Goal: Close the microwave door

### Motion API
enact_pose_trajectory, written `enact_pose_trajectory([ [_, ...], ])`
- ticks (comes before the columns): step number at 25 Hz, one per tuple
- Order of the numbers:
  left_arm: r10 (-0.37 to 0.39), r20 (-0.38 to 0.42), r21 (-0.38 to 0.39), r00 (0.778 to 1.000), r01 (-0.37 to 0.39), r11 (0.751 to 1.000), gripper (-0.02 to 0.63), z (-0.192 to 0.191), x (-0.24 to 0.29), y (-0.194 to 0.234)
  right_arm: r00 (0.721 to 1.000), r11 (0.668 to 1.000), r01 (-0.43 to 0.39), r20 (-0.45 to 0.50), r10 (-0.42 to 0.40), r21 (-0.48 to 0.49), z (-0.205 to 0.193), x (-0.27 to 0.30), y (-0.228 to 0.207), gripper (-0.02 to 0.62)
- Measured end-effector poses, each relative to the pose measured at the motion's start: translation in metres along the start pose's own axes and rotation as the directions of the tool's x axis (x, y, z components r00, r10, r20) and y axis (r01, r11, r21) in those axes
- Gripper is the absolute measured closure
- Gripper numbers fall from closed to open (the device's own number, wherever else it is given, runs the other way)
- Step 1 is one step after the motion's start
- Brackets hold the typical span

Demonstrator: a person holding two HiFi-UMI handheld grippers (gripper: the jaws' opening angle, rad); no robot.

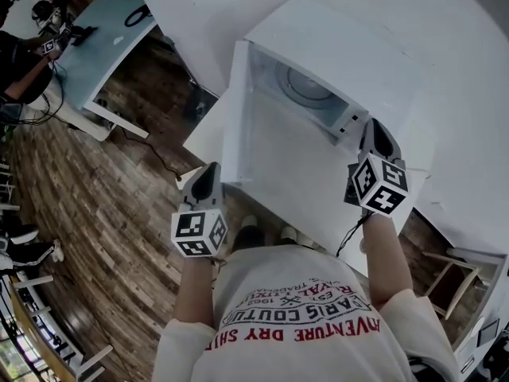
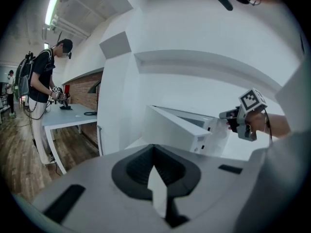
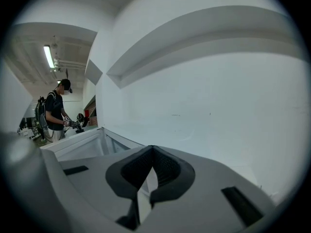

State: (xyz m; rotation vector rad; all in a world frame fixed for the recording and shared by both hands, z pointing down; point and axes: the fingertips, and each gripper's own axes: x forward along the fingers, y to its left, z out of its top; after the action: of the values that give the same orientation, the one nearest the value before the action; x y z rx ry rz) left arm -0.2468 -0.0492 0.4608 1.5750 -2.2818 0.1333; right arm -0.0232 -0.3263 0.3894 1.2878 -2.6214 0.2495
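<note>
A white microwave (image 1: 334,46) stands on a white table (image 1: 310,197) against the wall. Its door (image 1: 238,110) hangs wide open to the left, showing the cavity and round turntable (image 1: 306,86). My left gripper (image 1: 208,172) is shut and empty, just in front of the door's free edge; I cannot tell if it touches. My right gripper (image 1: 374,130) is also shut and empty, at the microwave's right front corner by the control panel. The left gripper view shows the open door (image 2: 170,127) ahead of the left gripper (image 2: 154,148) and the right gripper (image 2: 238,118) beyond. The right gripper (image 3: 151,149) faces the wall, with the microwave (image 3: 82,147) at left.
A pale blue table (image 1: 103,46) with cables stands at the back left over the wooden floor (image 1: 95,213). A person (image 2: 41,81) works at it with grippers. A wooden stool (image 1: 449,265) sits at the right. White wall rises behind the microwave.
</note>
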Motion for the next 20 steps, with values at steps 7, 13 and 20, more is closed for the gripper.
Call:
enact_pose_trajectory([
  [7, -0.051, -0.034, 0.039, 0.998, 0.052, 0.998, 0.612, -0.003, 0.014, -0.052, 0.999, 0.999, -0.052, 0.005, 0.052, 0.014, 0.001, -0.004, -0.001, 0.584],
  [13, -0.177, -0.068, 0.08, 0.982, 0.182, 0.98, 0.612, -0.009, 0.035, -0.084, 0.998, 0.998, -0.056, 0.014, 0.056, 0.011, 0.0, -0.002, 0.005, 0.584],
  [20, -0.346, -0.127, 0.123, 0.929, 0.361, 0.924, 0.612, -0.002, 0.07, -0.113, 1.0, 1.0, -0.006, -0.006, 0.006, 0.015, -0.003, -0.004, 0.005, 0.584],
])
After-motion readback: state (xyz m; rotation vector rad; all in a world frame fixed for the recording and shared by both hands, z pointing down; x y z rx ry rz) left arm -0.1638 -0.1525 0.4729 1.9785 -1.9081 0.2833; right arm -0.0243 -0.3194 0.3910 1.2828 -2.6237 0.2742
